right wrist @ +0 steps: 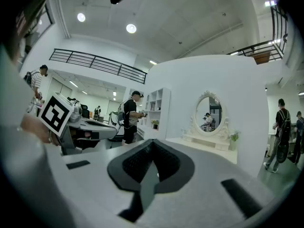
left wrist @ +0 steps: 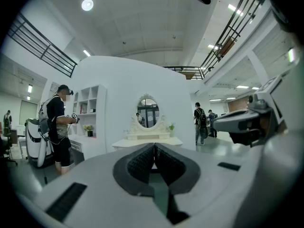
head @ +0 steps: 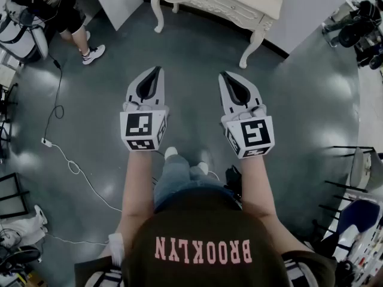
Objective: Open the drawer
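Note:
A cream dressing table (head: 227,2) with carved drawer fronts (head: 224,6) stands at the far side of the floor; in the left gripper view the table (left wrist: 147,140) carries an oval mirror (left wrist: 148,112), and the right gripper view shows the same table (right wrist: 204,144). My left gripper (head: 157,70) and right gripper (head: 226,75) are held level side by side, well short of the table, pointing toward it. Both are shut with nothing between the fingertips. In the left gripper view the left gripper (left wrist: 154,146) has its pads touching; the right gripper (right wrist: 151,142) looks the same.
A person (head: 66,17) in dark clothes stands at the far left beside a white shelf unit (left wrist: 88,113). A white cable (head: 72,166) runs across the grey floor at left. Black chairs (head: 353,178) stand at the right edge. Other people (left wrist: 202,122) stand far off right.

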Tool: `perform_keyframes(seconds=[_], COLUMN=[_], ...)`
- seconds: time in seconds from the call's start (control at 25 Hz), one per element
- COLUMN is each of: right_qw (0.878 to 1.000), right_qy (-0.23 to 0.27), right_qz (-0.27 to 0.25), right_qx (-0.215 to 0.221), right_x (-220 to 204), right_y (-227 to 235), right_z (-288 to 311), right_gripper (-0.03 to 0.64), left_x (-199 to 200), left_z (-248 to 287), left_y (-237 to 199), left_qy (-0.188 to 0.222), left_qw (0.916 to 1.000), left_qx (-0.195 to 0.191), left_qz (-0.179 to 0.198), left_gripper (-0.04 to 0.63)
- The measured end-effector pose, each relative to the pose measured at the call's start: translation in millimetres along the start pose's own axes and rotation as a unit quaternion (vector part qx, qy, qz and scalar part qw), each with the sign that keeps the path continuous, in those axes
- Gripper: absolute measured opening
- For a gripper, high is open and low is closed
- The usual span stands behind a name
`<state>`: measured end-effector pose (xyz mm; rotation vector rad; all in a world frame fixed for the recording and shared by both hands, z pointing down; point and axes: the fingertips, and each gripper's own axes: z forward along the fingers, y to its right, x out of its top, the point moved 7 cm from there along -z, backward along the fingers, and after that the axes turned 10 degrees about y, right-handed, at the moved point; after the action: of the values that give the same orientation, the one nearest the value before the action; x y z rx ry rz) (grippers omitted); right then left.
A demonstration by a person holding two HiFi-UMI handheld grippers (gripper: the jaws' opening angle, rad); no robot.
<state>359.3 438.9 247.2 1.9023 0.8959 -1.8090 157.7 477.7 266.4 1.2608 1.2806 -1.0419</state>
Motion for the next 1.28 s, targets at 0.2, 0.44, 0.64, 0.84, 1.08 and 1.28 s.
perform_keyframes(seconds=[0.2, 0.44, 0.64, 0.84, 1.08, 1.28], right_qw=[1.000, 1.000, 1.000, 0.999, 0.999, 0.999], right_qy=[0.014, 0.016, 0.019, 0.028, 0.032, 0.026], right_qz=[0.005, 0.012, 0.014, 0.017, 0.023, 0.020], right_qx=[0.001, 0.015, 0.008, -0.001, -0.006, -0.015], right_x=[9, 8, 7, 1, -7, -19], right_y=[13, 11, 20, 30, 37, 52], right_z=[-44, -66, -63, -47, 13, 73], right_gripper=[-0.005, -0.005, -0.005, -0.005, -0.005, -0.005], left_x=[19, 26, 29, 22, 11, 1], left_z=[-21, -36, -29, -8, 34, 84], left_y=[46, 66, 65, 54, 10, -31], left_qy=[0.018, 0.023, 0.027, 0.028, 0.027, 0.026], left_qw=[0.9998, 0.9995, 0.9993, 0.9993, 0.9994, 0.9994], left_qx=[0.005, 0.016, 0.017, 0.011, 0.003, -0.007], left_qz=[0.004, 0.013, 0.018, 0.020, 0.019, 0.021], left_gripper=[0.005, 0.005, 0.005, 0.005, 0.005, 0.005])
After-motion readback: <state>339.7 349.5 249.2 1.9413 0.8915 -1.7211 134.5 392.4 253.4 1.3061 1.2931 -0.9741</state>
